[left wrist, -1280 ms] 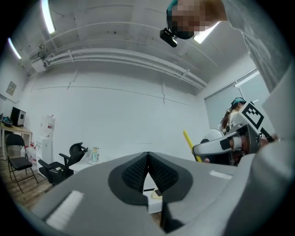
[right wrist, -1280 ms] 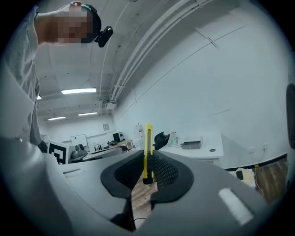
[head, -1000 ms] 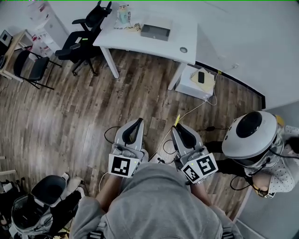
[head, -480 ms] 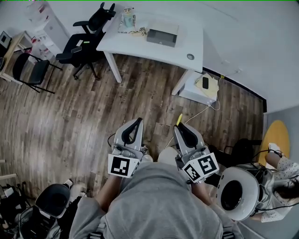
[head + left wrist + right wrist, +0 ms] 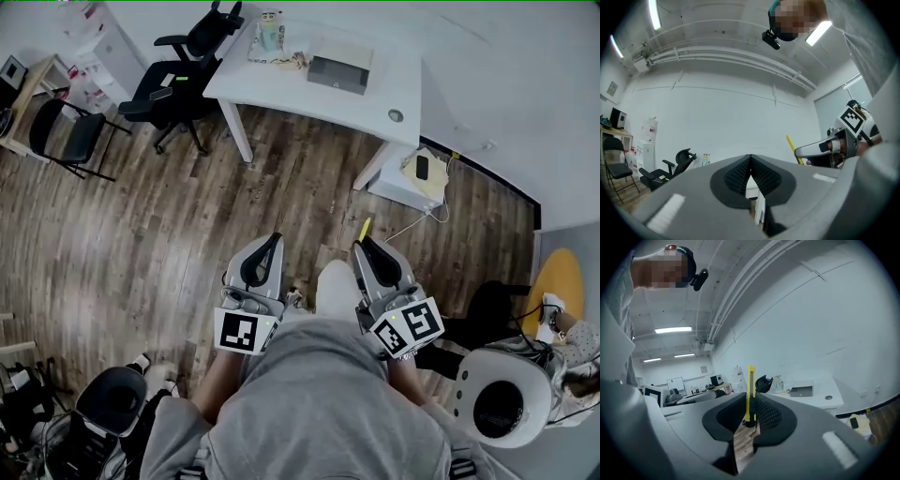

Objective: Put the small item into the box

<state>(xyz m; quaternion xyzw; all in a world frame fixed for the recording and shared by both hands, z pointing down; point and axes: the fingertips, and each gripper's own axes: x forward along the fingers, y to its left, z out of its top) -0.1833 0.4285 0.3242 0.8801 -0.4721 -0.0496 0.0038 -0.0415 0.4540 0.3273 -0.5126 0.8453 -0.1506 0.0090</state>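
Between the earlier frames and now, the desk (image 5: 262,84) has drifted rightward in the head view, which suggests the person is turning or stepping as they carry the load; the desk remains well apart from them across the wooden floor (image 5: 141,225). The right tongs (image 5: 361,246) are clamped on a yellow utility knife (image 5: 750,390), which stands upright between the pads with its blade end sticking up past the tips. The left tongs (image 5: 750,164) are pressed together with nothing between them. The grey box (image 5: 340,73) sits on the desk near its far edge, with small clutter beside it.

The step in hand looks like the carry. Next the person must close the distance to the desk, bring the knife over the box and part the right tongs there.
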